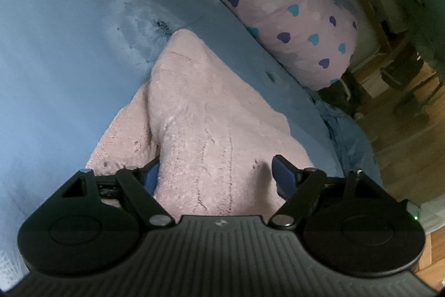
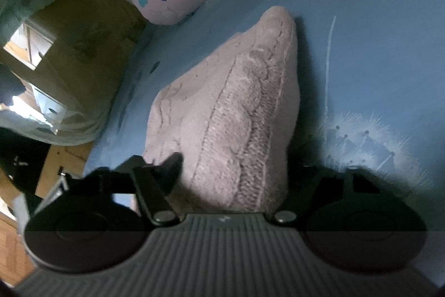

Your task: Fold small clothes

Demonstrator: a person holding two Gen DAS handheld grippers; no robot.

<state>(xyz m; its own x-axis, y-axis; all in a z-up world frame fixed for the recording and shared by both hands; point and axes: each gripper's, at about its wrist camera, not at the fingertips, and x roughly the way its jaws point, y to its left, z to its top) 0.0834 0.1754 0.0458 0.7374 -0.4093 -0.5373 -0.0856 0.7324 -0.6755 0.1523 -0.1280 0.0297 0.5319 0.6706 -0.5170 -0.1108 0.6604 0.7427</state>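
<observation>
With the left gripper (image 1: pixel 215 176) and right gripper (image 2: pixel 233 171) each spread wide around a fold of the pink cable-knit sweater (image 1: pixel 200 113) on the blue bedsheet (image 1: pixel 55 46) (heart-print pillow (image 1: pixel 292 7) beyond), both should pinch evenly before lifting, I judge.

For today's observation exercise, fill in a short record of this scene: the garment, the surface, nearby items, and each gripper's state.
garment: pink knitted garment, cable pattern, bunched and partly lifted
surface: blue bed sheet with dandelion print
nearby: pink heart-print pillow beyond the garment
left gripper: jaws wide apart, knit lying between them
right gripper: jaws apart around the knit; right finger hidden in shadow
floor: wooden floor beside the bed
</observation>
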